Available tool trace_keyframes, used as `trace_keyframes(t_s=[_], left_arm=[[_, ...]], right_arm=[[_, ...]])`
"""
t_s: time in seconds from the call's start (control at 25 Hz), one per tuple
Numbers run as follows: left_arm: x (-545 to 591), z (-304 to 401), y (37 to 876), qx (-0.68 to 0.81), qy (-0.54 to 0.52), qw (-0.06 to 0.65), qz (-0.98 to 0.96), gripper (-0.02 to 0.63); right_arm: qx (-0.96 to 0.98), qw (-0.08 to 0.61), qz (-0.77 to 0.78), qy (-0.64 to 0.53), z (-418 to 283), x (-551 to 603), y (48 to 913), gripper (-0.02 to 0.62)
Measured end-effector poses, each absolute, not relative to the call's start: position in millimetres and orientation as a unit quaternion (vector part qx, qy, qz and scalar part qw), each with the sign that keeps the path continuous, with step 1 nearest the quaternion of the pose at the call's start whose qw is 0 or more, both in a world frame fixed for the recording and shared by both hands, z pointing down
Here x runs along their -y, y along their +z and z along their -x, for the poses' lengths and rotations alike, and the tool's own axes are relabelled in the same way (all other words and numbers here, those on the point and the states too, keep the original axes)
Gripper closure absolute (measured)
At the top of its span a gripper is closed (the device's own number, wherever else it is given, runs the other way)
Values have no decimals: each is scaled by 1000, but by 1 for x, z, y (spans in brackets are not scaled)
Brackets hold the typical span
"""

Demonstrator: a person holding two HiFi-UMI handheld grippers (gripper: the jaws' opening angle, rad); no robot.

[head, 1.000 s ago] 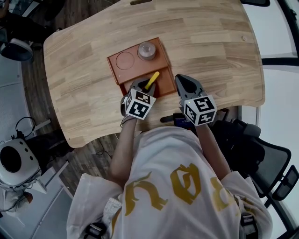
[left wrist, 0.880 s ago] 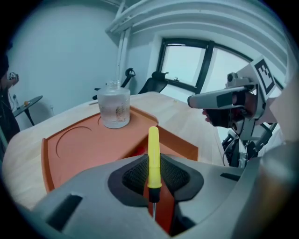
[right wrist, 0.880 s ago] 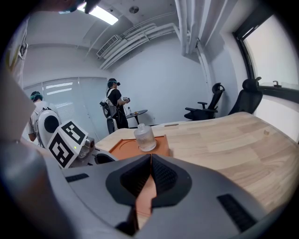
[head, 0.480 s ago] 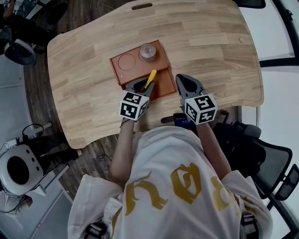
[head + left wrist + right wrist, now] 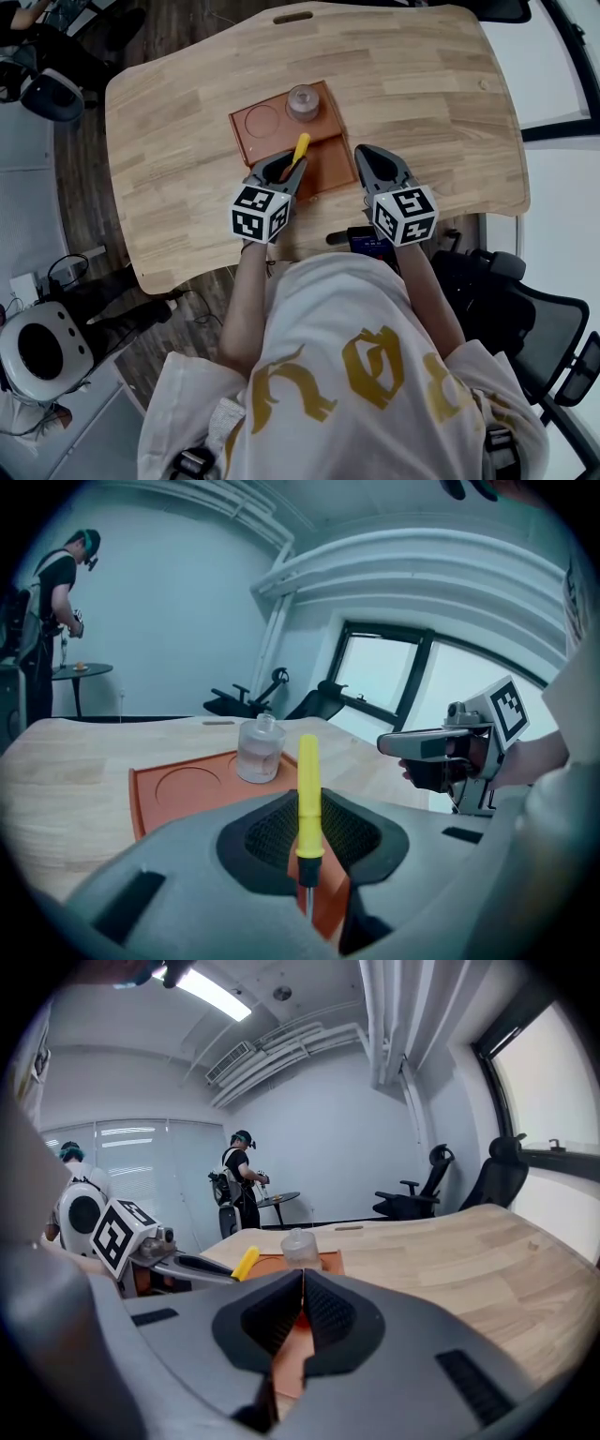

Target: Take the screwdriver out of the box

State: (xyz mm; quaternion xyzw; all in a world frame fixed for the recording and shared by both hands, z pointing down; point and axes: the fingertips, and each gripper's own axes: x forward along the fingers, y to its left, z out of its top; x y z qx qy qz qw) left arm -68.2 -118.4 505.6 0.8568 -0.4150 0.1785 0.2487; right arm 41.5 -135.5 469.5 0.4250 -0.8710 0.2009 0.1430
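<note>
Left gripper (image 5: 307,869) pinching screwdriver (image 5: 307,789), seemingly at shaft; yellow handle juts beyond jaws; right gripper (image 5: 302,1288) jaws pressed together, empty

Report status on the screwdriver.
Left claw shut on screwdriver, handle up, over box. Right claw shut, empty. Bottle stands apart, nothing blocking.

White short-sleeve tee (image 5: 309,319), gold print (image 5: 375,367); b/w marker cubes (image 5: 258,212)

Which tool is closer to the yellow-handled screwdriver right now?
Left. The left tool grips the yellow-handled screwdriver near its handle's base, over the rust-orange plastic box. The right tool, shut and empty, is beside the box's right edge, clear of the screwdriver.
</note>
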Motion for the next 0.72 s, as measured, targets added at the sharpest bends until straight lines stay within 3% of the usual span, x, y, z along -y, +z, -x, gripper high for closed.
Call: trace_keyframes(t_s=[0.24, 0.72], left_arm=[[110, 80, 486, 437, 129, 248, -855, 531], [78, 92, 431, 476, 98, 181, -855, 531]], right_arm=[[874, 135, -427, 190, -40, 123, 459, 583], [885, 101, -430, 148, -33, 95, 418, 583]])
